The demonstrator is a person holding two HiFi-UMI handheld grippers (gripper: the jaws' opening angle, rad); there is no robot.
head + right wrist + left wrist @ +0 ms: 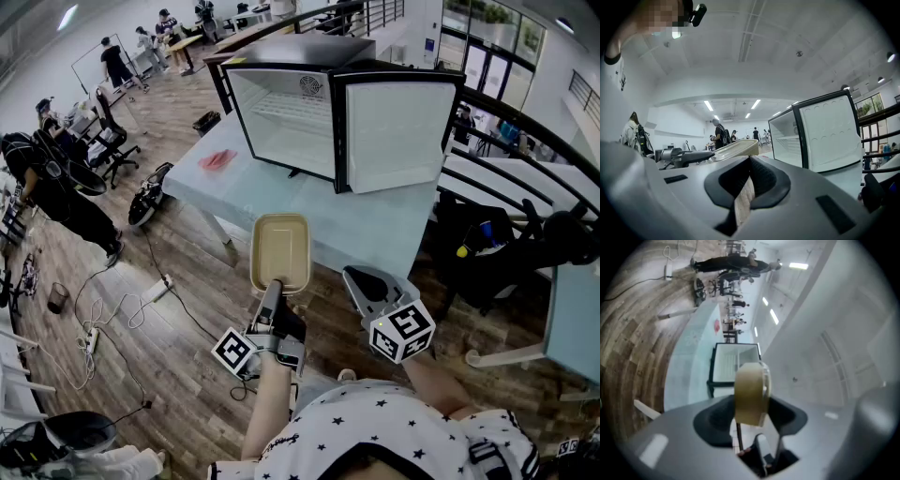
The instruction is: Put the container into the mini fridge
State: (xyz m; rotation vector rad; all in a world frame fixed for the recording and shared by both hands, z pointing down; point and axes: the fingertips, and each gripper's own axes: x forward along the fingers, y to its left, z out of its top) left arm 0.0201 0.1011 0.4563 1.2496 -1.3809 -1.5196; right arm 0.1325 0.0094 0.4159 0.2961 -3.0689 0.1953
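A shallow beige container [279,248] hangs over the near edge of the pale table [375,230], its long side pointing at the mini fridge [309,103]. My left gripper [274,287] is shut on the container's near rim. In the left gripper view the container [751,392] stands edge-on between the jaws, with the open fridge [733,363] beyond it. The fridge's door [392,136] is swung wide to the right and its white inside is bare. My right gripper [362,278] hovers beside the container, to its right, shut and holding nothing.
A pink cloth [217,159] lies on the table left of the fridge. Black office chairs [506,248] stand to the right, past the table's edge. Cables and a power strip [155,291] lie on the wooden floor at left, where a person [56,192] stands.
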